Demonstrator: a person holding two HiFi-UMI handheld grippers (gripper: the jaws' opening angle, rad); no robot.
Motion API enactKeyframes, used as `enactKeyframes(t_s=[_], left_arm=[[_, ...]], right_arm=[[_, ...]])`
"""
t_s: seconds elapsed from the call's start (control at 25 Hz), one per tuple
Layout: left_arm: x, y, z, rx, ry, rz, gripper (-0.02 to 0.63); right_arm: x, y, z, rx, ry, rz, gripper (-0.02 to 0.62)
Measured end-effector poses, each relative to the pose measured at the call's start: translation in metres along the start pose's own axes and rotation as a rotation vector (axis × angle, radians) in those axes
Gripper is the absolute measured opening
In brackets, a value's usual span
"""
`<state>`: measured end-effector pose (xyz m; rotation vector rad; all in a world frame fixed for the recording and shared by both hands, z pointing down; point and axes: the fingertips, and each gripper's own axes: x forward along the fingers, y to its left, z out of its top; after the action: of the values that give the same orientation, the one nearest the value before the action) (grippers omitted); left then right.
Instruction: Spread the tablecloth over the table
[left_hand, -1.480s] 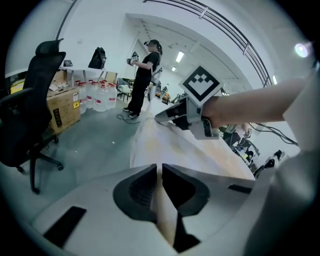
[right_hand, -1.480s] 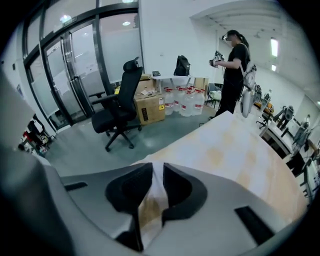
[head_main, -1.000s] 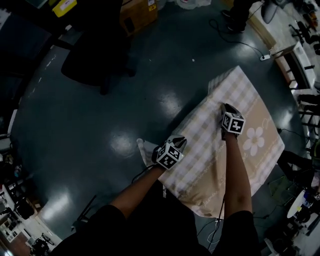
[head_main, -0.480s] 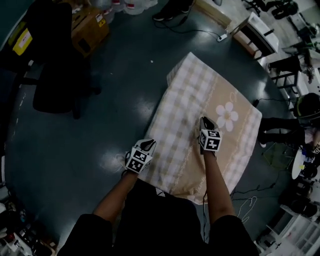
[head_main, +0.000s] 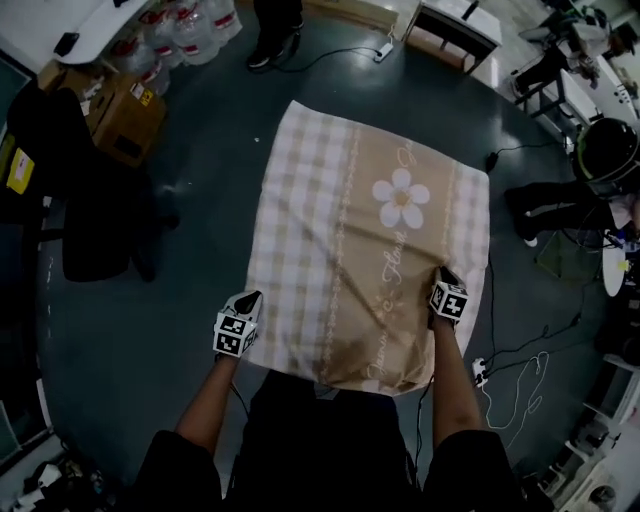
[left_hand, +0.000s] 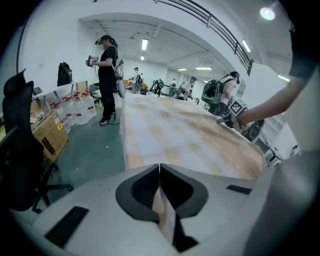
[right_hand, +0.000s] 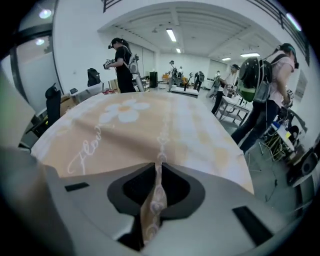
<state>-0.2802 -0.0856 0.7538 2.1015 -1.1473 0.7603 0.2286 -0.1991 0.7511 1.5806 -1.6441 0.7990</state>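
Starting at the near end, the tablecloth is held by both grippers. The left gripper is clamped shut on the left edge close to the near corner, and a fold of checked cloth is seen squeezed between its jaws. The right gripper is closed on the right edge, where a strip of patterned border is nipped between jaws that have just been closing. Beyond them the cloth is spread flat over the table, which is hidden beneath it, and a white flower is printed towards the far side. Farther off, a cardboard box and water bottles are seen on the dark floor.
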Motion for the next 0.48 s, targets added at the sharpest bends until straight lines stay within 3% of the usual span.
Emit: enactKeyframes(t_s=[0.2,0.48], left_arm=[[0.0,-0.012,-0.01,0.007,0.077,0.133,0.021],[0.006,-0.104,-0.002,-0.044,0.049,0.169,0.021]], right_arm=[[0.022,-0.012,0.019,0.016,-0.042,0.117,0.049],[-0.001,-0.009,0.014,-0.098,-0.025,0.361,0.041]])
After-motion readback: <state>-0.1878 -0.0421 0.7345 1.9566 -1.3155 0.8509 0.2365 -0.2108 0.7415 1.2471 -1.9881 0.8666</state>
